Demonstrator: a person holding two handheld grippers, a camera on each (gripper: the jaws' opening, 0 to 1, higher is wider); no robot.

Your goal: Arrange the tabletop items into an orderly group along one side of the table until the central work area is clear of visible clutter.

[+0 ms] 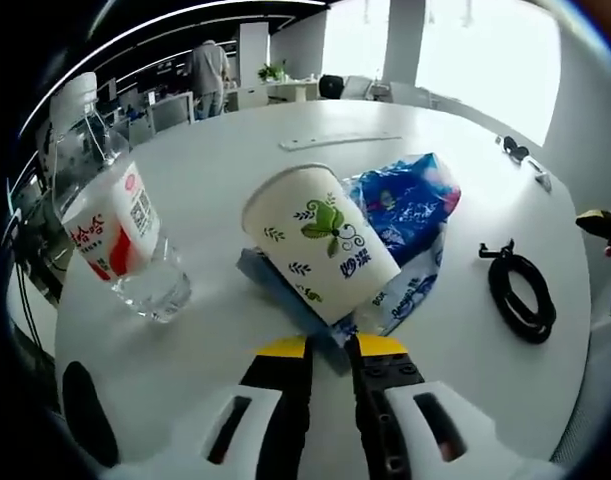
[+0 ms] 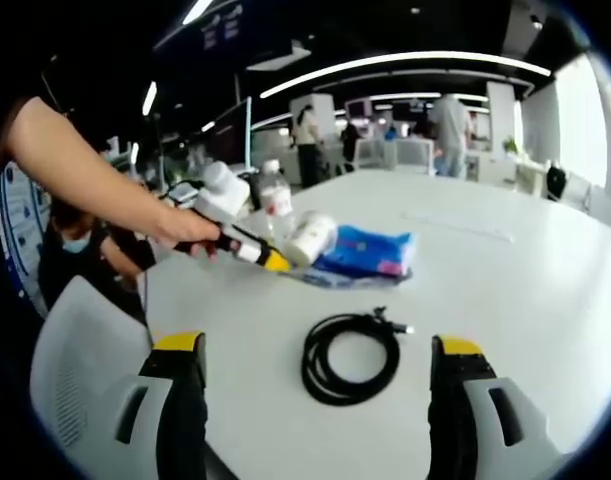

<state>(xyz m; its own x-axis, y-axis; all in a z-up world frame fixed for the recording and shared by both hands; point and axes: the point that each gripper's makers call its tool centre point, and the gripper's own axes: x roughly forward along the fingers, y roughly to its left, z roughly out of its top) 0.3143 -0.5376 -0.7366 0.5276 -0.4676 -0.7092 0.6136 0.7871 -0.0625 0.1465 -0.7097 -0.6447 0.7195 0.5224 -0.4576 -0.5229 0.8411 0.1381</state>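
Jaws of the left tool [image 1: 330,350] come nearly together right at the bottom of the left gripper view, pinching the blue edge under the tipped paper cup [image 1: 320,240] — whether they grip the cup itself too, hard to say. Just behind the cup lies a blue printed packet [image 1: 410,200], touching it, and off to one side a clear water bottle [image 1: 110,215] with a red-and-white label leans on the white desk [image 1: 215,170]. Over in the right gripper view, the right tool [image 2: 318,385] stands wide apart, holding nothing, with a coiled black cable [image 2: 350,357] lying on the desk between its jaws. Farther along, a hand [image 2: 190,228] steers the left tool against the cup — bottle and packet are bunched close by. Beyond, people stand about the office.
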